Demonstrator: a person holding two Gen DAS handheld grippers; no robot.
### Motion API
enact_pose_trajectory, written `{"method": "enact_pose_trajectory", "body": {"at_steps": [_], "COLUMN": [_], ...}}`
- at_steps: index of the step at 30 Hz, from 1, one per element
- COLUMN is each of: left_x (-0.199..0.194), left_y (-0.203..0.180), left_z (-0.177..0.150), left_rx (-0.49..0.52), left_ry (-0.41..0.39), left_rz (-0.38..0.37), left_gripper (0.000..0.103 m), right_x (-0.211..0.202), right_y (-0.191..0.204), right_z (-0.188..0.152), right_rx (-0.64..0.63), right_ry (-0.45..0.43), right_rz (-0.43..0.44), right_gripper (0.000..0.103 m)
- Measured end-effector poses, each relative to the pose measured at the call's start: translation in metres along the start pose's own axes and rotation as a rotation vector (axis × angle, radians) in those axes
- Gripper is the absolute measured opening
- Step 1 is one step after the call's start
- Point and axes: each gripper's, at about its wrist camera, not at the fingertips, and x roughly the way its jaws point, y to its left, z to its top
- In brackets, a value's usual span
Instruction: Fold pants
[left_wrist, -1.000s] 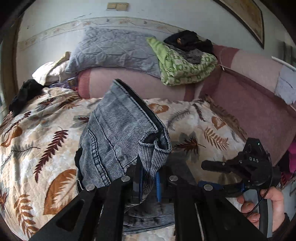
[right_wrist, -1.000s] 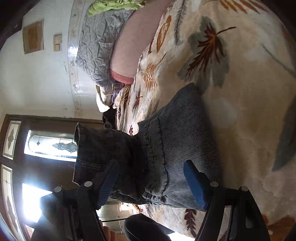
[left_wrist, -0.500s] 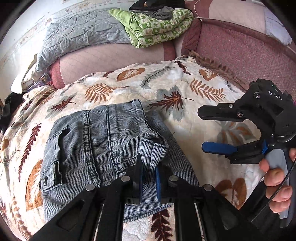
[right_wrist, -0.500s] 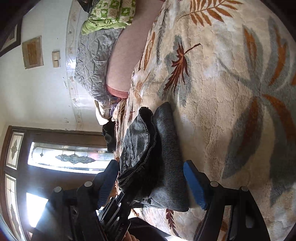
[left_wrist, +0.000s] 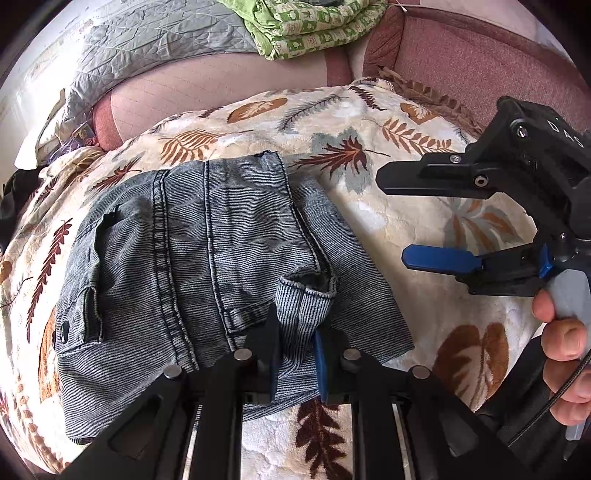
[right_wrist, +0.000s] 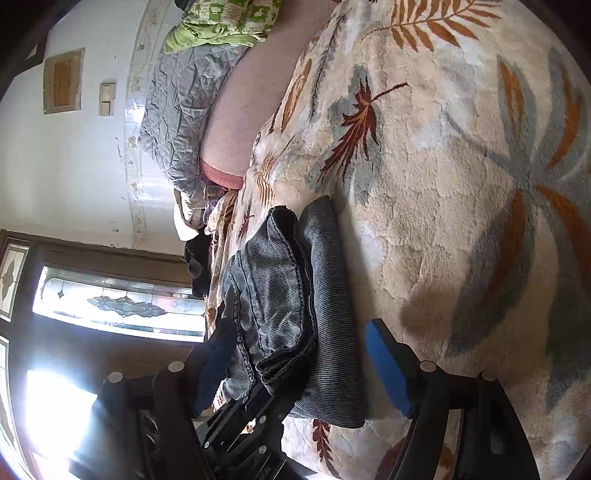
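Note:
The grey-blue denim pants lie folded in a flat stack on the leaf-patterned blanket. My left gripper is shut on the pants, pinching a hem cuff at the near edge of the stack. My right gripper is open and empty, hovering right of the pants with its blue pad facing the stack. In the right wrist view the pants lie between its spread fingers, and the gripper does not touch them.
A pink sofa back runs behind the blanket. A grey quilted cover and a green patterned bundle sit on it. Dark clothes lie at the far left edge. A window shows in the right wrist view.
My left gripper has brought the raised pants half down flat onto the stack, still holding the cuff. My right gripper has drawn back from the pants, staying open.

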Motion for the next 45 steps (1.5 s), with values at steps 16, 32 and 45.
{"method": "enact_pose_trajectory", "body": {"at_steps": [16,32,45], "left_x": [-0.102,-0.020,-0.058], "left_y": [0.103,0.137,0.170], "left_z": [-0.011,-0.042,-0.053], "left_rx": [-0.282,-0.296,-0.384], "left_ry": [-0.299,-0.073,-0.141], "left_rz": [-0.088,0.013,-0.002], "left_gripper": [0.071,0.078,0.078], "right_x": [-0.005,0.171,0.094], "right_y": [0.031,0.081,0.101], "right_z": [0.001,0.042,-0.018], "right_rx": [-0.106,-0.088,-0.194], "right_ry": [-0.024,0.304,0.263], "right_rz": [-0.009,-0.117,-0.031], "right_gripper": [0.076,0.066,0.077]}}
